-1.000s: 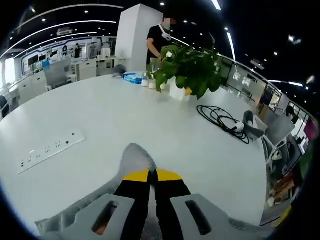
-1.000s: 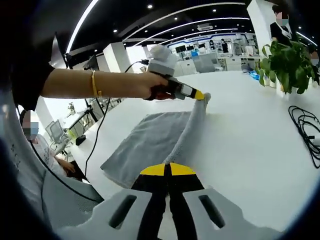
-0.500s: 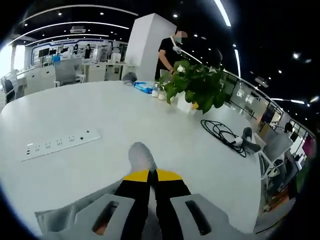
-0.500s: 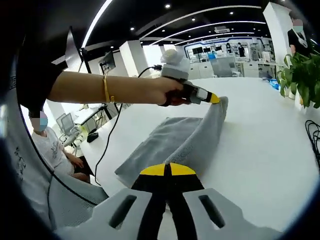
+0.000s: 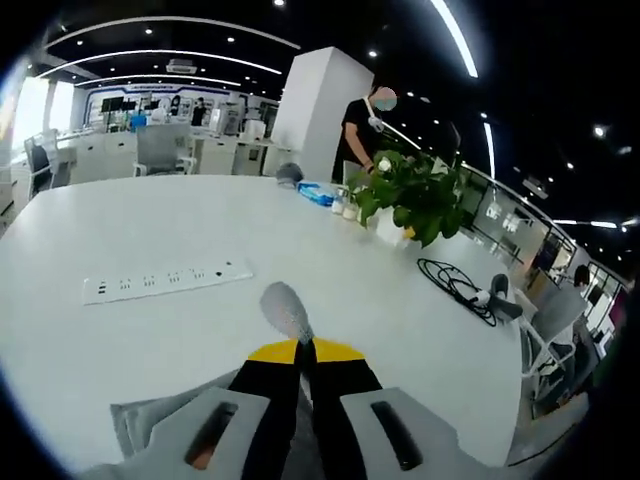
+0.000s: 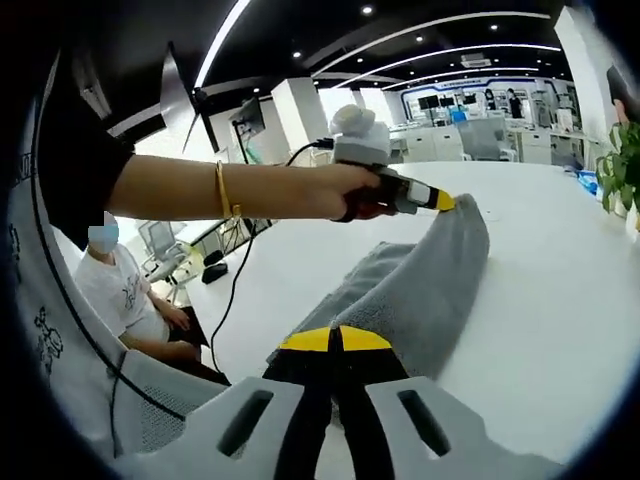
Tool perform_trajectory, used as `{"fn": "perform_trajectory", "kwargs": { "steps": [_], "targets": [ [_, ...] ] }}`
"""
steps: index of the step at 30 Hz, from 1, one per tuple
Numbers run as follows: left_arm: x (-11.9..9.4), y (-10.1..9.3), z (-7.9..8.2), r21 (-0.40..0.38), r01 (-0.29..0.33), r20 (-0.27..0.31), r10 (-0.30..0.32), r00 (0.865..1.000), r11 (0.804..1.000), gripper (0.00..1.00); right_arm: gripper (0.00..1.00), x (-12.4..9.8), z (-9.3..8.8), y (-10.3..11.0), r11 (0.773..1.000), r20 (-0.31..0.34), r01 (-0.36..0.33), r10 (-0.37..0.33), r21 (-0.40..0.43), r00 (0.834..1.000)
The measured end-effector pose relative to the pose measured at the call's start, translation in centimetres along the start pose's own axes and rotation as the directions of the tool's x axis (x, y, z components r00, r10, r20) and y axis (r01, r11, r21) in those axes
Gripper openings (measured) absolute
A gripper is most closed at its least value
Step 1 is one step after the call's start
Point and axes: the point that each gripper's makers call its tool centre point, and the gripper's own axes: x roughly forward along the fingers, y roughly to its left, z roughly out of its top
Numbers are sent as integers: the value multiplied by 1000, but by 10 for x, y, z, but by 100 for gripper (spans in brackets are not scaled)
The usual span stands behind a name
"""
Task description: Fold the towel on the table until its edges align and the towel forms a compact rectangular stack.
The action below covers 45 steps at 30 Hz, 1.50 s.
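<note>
Left gripper view, left to right:
- Power strip (image 5: 167, 281): white, flat on the table (image 5: 120, 220), well apart from the jaws.
- Towel (image 5: 285, 306): grey; 1 corner stands up between the yellow jaw tips, more cloth lies at lower left under the gripper body.
- Left gripper (image 5: 305, 350): jaws together, clamped on that towel corner.
- Potted plant (image 5: 410, 195): green, on the table's far side, small bottles just beside it; a person stands behind it.
- Black cable (image 5: 455, 288): coiled on the table near the right edge.

Right gripper view, left to right:
- Seated person (image 6: 125, 300): beyond the table's edge.
- Forearm with a gold bracelet, hand (image 6: 345, 193) gripping the left gripper (image 6: 443, 202), whose yellow tip pinches the towel's raised far corner.
- Towel (image 6: 420, 290): lifted into a ridge between the 2 grippers, its lower part lying on the white table (image 6: 560, 300).
- Right gripper (image 6: 335, 340): jaws together, clamped on the near towel edge.
</note>
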Motion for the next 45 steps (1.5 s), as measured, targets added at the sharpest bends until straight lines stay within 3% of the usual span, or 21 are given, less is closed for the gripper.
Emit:
{"fn": "perform_trajectory", "kwargs": {
  "steps": [13,27,30,36,45],
  "targets": [
    [-47,43,-4,-20,-88,42,88,995,996,2,0,30,12,35,995,-11,-93,92,-41,996],
    [-78,83,-20,-62,-147,53,150,987,987,2,0,59,9,70,986,-40,-156,154,-65,987],
    [-75,99,-32,-70,-151,23,153,988,986,2,0,71,1,73,984,-65,-163,158,-76,985],
    [-72,109,-59,-77,-154,-19,153,988,985,2,0,94,-16,79,981,-112,-168,157,-92,981],
    [-74,125,-82,-107,-167,-61,162,985,980,3,0,126,-46,93,975,-194,-174,146,-137,970]
  ]
}}
